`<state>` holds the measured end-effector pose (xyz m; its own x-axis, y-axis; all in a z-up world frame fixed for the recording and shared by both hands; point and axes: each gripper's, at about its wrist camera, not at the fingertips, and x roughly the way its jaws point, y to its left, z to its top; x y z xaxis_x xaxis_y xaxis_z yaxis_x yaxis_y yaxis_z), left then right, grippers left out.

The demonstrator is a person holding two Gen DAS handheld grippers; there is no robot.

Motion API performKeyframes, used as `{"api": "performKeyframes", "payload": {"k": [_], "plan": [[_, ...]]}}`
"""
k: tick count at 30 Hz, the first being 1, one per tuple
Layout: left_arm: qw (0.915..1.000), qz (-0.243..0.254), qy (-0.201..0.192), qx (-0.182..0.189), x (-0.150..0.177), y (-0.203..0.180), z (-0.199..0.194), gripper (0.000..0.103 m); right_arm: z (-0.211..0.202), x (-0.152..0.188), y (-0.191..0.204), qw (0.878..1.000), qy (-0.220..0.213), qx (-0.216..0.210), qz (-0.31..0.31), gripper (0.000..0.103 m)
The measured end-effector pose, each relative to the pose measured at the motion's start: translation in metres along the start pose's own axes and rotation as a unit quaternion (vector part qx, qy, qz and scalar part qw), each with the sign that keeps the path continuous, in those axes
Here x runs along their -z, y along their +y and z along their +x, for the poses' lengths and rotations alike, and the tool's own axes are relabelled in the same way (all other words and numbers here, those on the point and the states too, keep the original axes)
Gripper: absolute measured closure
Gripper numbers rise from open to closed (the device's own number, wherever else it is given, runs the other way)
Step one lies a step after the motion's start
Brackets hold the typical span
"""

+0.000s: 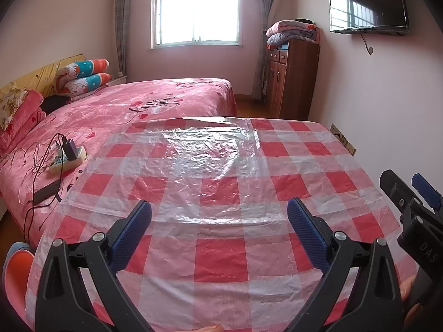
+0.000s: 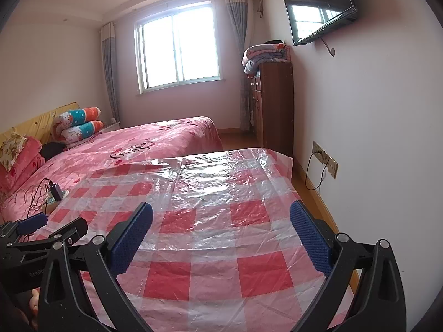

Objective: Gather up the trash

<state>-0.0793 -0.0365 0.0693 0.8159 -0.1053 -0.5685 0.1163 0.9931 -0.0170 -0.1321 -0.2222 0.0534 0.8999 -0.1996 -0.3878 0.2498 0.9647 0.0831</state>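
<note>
1. Two hand-held grippers hover over the bench point(image 1: 221, 260), both spread and holding nothing: left hand-held gripper point(image 1: 218, 224), right hand-held gripper point(image 2: 221, 227).
2. No loose trash shows; only a clear plastic sheet point(image 1: 193, 155) lies across the bench's far middle.
3. If that is the trash, pinch a raised wrinkle near its edge, not the checked cover beneath.

Both wrist views look forward from low over the checkered tablecloth point(image 1: 221, 249) toward the window point(image 1: 195, 9). The right view sits rightward, tilted. Both share the bed point(image 2: 124, 149).
</note>
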Motion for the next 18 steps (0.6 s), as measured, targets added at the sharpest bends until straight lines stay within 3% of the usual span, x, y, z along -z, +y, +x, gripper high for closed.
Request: {"api": "performKeyframes", "payload": {"k": [18], "plan": [[1.0000, 0.003, 0.009, 0.001, 0.0041, 0.0004, 0.0060, 0.004, 0.0042, 0.0033, 0.0069, 1.000, 0.008, -0.004, -0.007, 0.005]]}}
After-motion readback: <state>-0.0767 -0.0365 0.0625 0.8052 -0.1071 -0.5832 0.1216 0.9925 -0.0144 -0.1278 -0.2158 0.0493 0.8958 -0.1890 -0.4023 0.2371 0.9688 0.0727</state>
